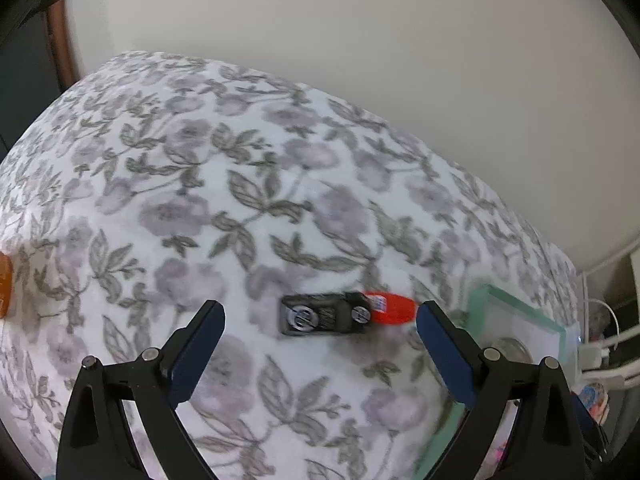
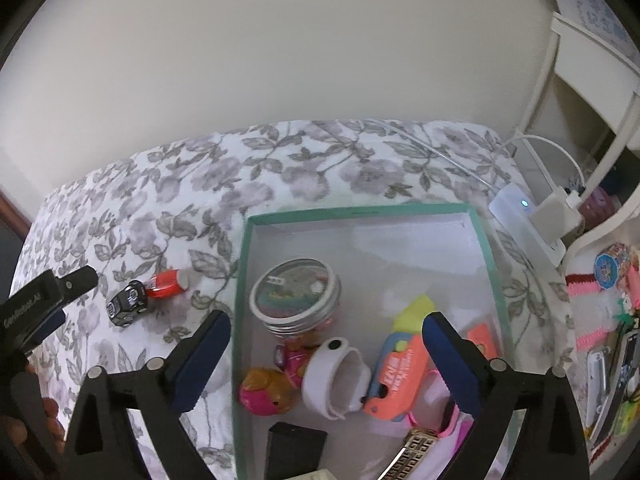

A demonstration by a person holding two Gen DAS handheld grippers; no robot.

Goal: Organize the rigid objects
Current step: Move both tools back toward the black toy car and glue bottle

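A small black toy car (image 1: 316, 315), hard, light and judged slippery on its glossy shell, is seen on the floral bedspread (image 1: 200, 200) just ahead of the wide-open, empty left claw (image 1: 320, 340); its flat sides are best pinched. The right claw (image 2: 326, 354), also spread and empty, is held over the green-rimmed box (image 2: 244, 280).

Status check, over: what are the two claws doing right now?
Both claws open, empty: left claw, right claw. Black toy car and red tube lie outside green box. Nothing in the way.
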